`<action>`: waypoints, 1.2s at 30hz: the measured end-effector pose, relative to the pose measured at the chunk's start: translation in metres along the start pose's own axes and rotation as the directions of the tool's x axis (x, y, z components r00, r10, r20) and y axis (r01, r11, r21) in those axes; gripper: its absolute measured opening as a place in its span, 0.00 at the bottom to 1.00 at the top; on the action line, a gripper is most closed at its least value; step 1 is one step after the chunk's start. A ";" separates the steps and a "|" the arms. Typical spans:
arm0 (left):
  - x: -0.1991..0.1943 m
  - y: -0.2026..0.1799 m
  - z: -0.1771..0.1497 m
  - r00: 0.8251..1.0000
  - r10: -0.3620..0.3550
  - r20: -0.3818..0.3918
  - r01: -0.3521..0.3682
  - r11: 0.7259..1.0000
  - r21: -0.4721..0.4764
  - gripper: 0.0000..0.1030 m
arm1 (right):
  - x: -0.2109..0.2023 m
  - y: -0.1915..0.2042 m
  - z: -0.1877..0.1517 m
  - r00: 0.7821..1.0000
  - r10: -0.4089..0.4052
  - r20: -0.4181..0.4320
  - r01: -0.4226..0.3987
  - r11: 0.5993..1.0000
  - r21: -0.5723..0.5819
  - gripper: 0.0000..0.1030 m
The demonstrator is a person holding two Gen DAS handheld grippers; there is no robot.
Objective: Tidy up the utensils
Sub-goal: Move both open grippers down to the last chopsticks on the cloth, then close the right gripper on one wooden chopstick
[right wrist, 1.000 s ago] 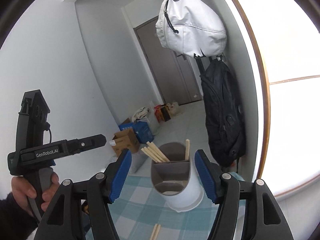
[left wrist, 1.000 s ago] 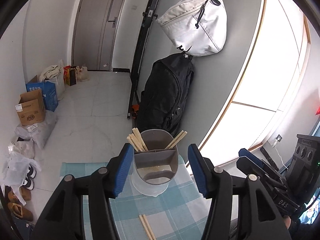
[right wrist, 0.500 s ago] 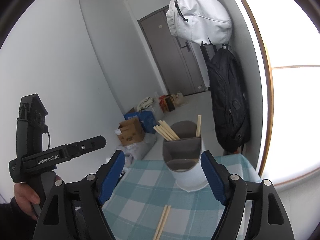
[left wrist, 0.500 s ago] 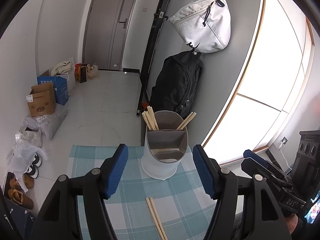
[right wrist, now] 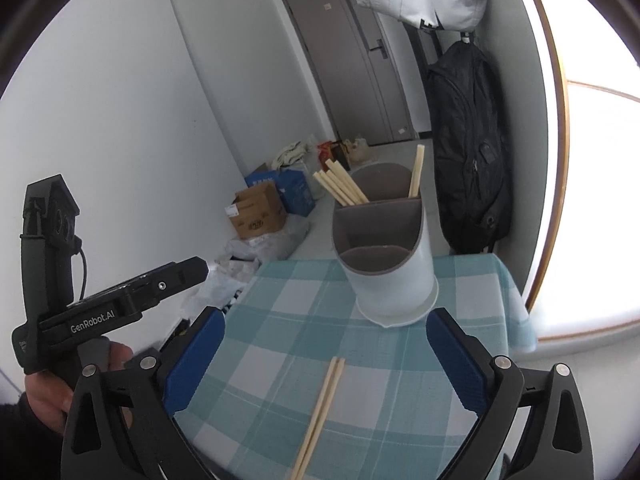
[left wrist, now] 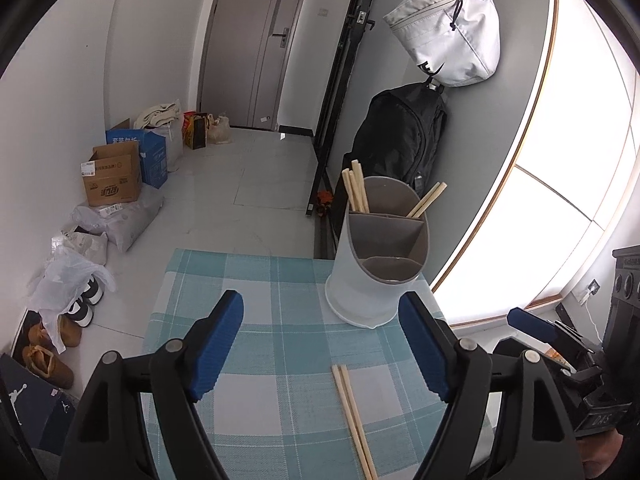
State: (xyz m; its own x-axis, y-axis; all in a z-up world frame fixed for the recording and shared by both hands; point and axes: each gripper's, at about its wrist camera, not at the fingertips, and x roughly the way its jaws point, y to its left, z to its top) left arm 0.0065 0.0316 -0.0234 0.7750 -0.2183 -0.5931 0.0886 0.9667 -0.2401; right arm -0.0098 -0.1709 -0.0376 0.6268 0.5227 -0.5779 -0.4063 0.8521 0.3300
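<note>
A white bag (left wrist: 448,28) hangs above a black backpack (left wrist: 400,136) on the grey wall, with a door (left wrist: 256,40), cardboard box (left wrist: 112,178), blue box (left wrist: 154,158), plastic bags (left wrist: 68,280) and shoes (left wrist: 48,364) around the floor

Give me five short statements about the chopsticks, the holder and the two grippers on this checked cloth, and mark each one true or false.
1. A pair of wooden chopsticks lies flat on the teal checked tablecloth. True.
2. The white and grey divided utensil holder lies tipped on its side. False: it stands upright on the cloth.
3. Chopsticks already stand in the holder's rear compartments. True.
4. The left gripper is shut on the loose pair. False: its jaws are opening, and the pair lies on the cloth, unheld.
5. The right gripper holds a spoon. False: its jaws are opening and grip nothing; no spoon is visible.
</note>
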 end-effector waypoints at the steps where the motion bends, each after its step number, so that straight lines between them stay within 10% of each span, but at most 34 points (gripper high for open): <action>1: 0.003 0.003 -0.002 1.000 0.003 -0.007 -0.003 1.000 -0.006 0.74 | 0.007 0.001 -0.002 0.999 -0.005 -0.035 0.004 1.000 -0.010 0.99; 14: 0.033 0.048 -0.020 0.992 0.048 -0.114 -0.059 0.994 -0.097 0.74 | 0.097 0.000 -0.028 0.922 -0.119 -0.369 0.090 0.991 -0.095 0.96; 18: 0.036 0.058 -0.022 0.987 0.073 -0.141 -0.091 0.988 -0.126 0.74 | 0.119 0.002 -0.034 0.896 -0.149 -0.418 0.103 0.986 -0.130 0.66; 24: 0.043 0.074 -0.024 0.979 0.083 -0.186 -0.117 0.977 -0.178 0.74 | 0.149 0.000 -0.040 0.859 -0.159 -0.486 0.104 0.985 -0.139 0.45; 36: 0.040 0.085 -0.022 0.980 0.048 -0.193 -0.091 0.970 -0.223 0.74 | 0.177 0.014 -0.038 0.787 -0.311 -0.533 0.172 0.940 -0.294 0.35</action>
State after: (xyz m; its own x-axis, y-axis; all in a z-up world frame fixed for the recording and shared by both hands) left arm 0.0311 0.1021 -0.0839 0.6430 -0.1937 -0.7410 -0.1244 0.9282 -0.3506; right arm 0.0700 -0.0674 -0.1631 0.2652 0.1318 -0.9551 -0.4699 0.8827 -0.0087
